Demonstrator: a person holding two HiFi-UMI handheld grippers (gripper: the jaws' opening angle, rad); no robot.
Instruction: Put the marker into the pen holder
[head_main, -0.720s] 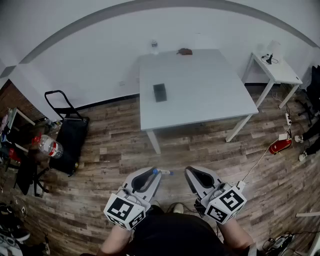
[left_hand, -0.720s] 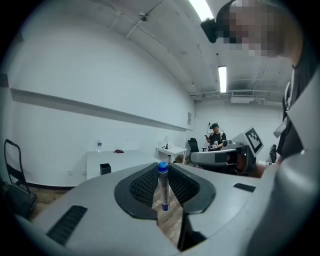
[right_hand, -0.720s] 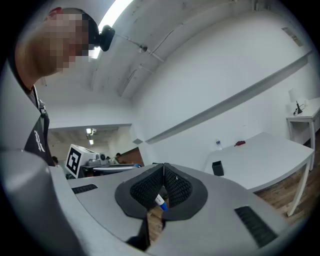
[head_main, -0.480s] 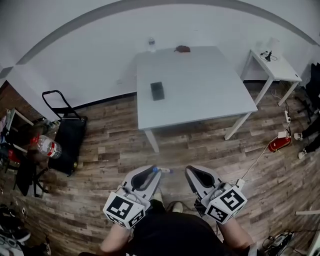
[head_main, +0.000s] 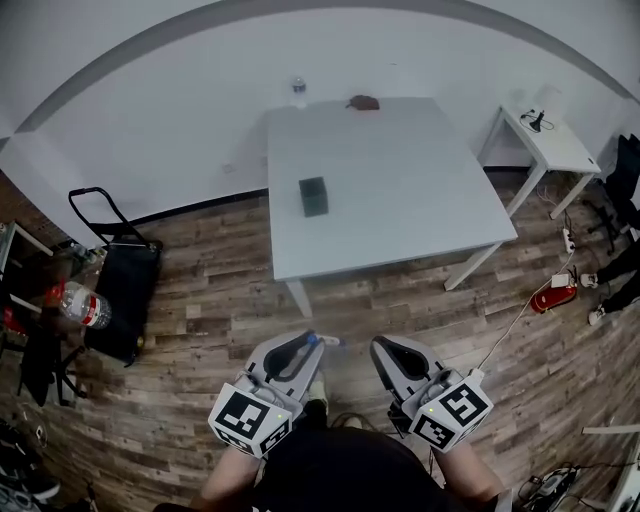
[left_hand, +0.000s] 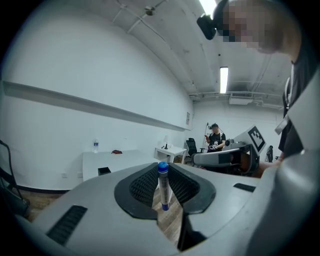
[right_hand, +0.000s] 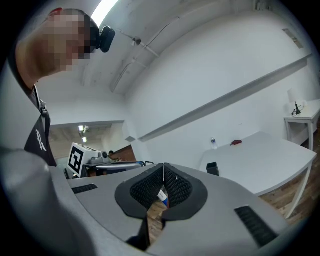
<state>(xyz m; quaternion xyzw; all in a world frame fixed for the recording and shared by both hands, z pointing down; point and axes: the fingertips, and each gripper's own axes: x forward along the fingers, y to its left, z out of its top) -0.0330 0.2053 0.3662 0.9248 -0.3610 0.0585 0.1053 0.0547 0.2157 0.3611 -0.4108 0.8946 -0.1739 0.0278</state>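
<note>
A white marker with a blue cap (left_hand: 163, 186) stands upright between the pads of my left gripper (left_hand: 163, 172), which is shut on it. In the head view the left gripper (head_main: 308, 347) is held low over the wooden floor, and the marker (head_main: 322, 341) sticks out to its right. My right gripper (head_main: 384, 350) hangs beside it, shut with nothing in it; its tips (right_hand: 164, 167) touch. The black pen holder (head_main: 313, 196) stands on the left part of the white table (head_main: 420, 200), well ahead of both grippers. It also shows in the gripper views (left_hand: 104, 171) (right_hand: 212, 168).
A water bottle (head_main: 298, 90) and a small dark red thing (head_main: 364, 102) sit at the table's far edge. A black cart (head_main: 118, 285) stands at the left wall, a small white side table (head_main: 555, 140) at the right. A red object with a cable (head_main: 553, 295) lies on the floor. A person (left_hand: 216, 137) stands far off.
The table and pen holder have shifted slightly in the head view and the cart has slid left, as the viewpoint moved. Both grippers keep their pose, the marker still held.
</note>
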